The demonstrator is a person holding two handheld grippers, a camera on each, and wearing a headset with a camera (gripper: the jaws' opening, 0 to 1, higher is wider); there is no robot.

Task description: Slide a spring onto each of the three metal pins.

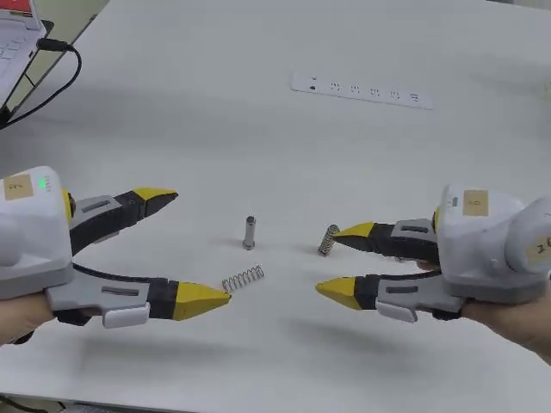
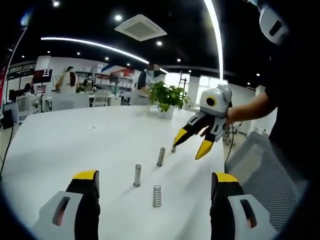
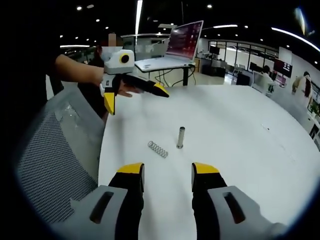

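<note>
Progress, judged from what stands on the table point(image 1: 215, 146), is about one pin of three. From left to right in the head view, a loose spring point(image 1: 243, 277) lies on its side just beside the lower jaw of the left gripper point(image 1: 183, 249), not between the jaws. A bare pin point(image 1: 250, 232) stands upright near that spring but apart from it. A sprung pin point(image 1: 327, 241), which appears to carry its coil, leans slightly just beside the upper jaw tip of the right gripper point(image 1: 343, 261); contact between them cannot be determined. In the left gripper view, a small object behind the sprung pin point(image 2: 161, 156) is too small to identify, so the third pin cannot be confirmed. Remaining work is judged to be seating the loose spring on the bare pin, then dealing with any third pin. The left gripper is held low and roughly level and points right toward the parts. Its jaws are spread wide and hold nothing, and in its own view they frame the loose spring point(image 2: 157, 195) and the bare pin point(image 2: 137, 175). The right gripper is held at similar height and points left, facing the other tool. Its jaws are parted less widely and are also empty, with the bare pin point(image 3: 180, 137) ahead of them.
</note>
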